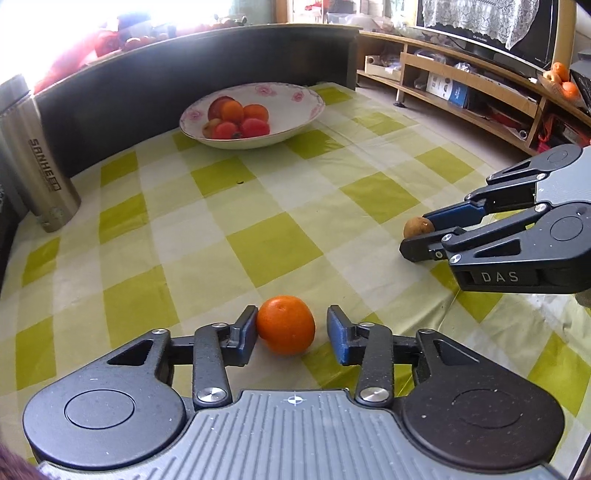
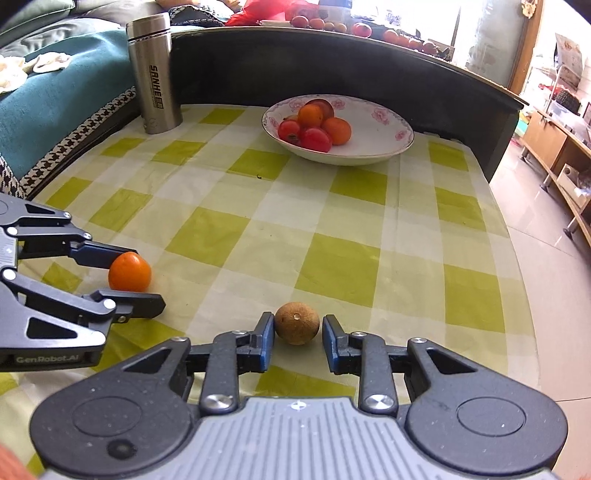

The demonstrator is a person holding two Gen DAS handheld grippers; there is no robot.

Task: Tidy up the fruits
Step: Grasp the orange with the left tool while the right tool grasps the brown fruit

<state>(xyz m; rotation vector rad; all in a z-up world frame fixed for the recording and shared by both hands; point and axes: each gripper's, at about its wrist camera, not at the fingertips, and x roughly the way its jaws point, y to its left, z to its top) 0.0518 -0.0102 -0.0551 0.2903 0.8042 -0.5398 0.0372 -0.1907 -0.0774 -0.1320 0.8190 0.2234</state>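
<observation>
Far left on the worktop [image 2: 229, 192], upright against the dark raised edge: a steel flask [image 2: 154, 74] lettered SANHE.

Next, near the front edge, a glossy orange [image 1: 285, 324], round and slightly flattened, stem dimple tilted up and away in the left wrist view; no clear long axis. Resting on the cloth between the fingers of the left claw [image 1: 291, 334], which stands apart around it: left pad touching or nearly touching the skin, right pad with a clear gap.

Toward the middle and far back, a white bowl [image 2: 384, 122] with pink flowers on the rim, holding a heap of fruits [image 2: 314, 125]: orange ones behind, red ones in front.

Further right, a small brown fruit [image 2: 296, 323], dull, rough-skinned, nearly round, a pale spot on top facing up. Sitting on the cloth between the fingers of the right claw [image 2: 297, 338], also apart; narrow gaps on both sides, contact hard to judge.

Under everything, a thin wrinkled cloth in a yellow-green and cream check. Beyond the far edge, a ledge strewn with red and orange things in bright window glare. At the far right of the room, pale floor tiles, low wooden shelving [image 1: 461, 85] and a dark screen [image 1: 487, 26] draped with white lace.
</observation>
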